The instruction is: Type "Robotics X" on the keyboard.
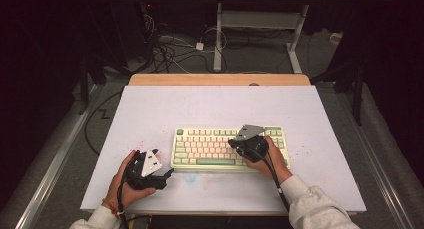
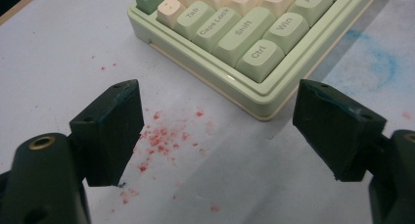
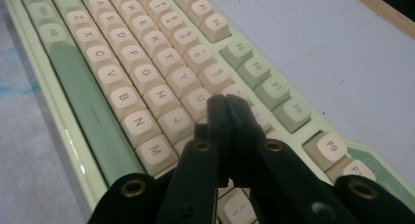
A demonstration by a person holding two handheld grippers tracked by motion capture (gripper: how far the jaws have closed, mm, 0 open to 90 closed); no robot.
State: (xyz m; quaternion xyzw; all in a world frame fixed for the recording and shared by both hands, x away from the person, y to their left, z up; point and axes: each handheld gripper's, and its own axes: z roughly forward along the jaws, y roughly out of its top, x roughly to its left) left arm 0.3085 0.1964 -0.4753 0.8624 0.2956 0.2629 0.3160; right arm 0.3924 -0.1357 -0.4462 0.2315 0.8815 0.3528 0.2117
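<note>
A pale green keyboard (image 1: 205, 146) with cream keys lies on the white table (image 1: 150, 109), slightly right of centre. My right gripper (image 1: 234, 142) hovers over its right half, jaws pressed together with nothing between them. In the right gripper view the shut tips (image 3: 226, 102) sit just above the keys (image 3: 147, 72) near the I and K. My left gripper (image 1: 167, 175) rests on the table left of the keyboard, near the front edge. In the left gripper view it (image 2: 218, 131) stands wide open over bare table, facing the keyboard's corner (image 2: 254, 57) by the Ctrl key.
Red specks (image 2: 161, 138) and a blue smear (image 2: 377, 57) mark the table surface by the keyboard. A wooden strip (image 1: 220, 79) runs along the table's far edge. Beyond it lie cables (image 1: 170, 49) and a desk frame (image 1: 220, 34) on the floor.
</note>
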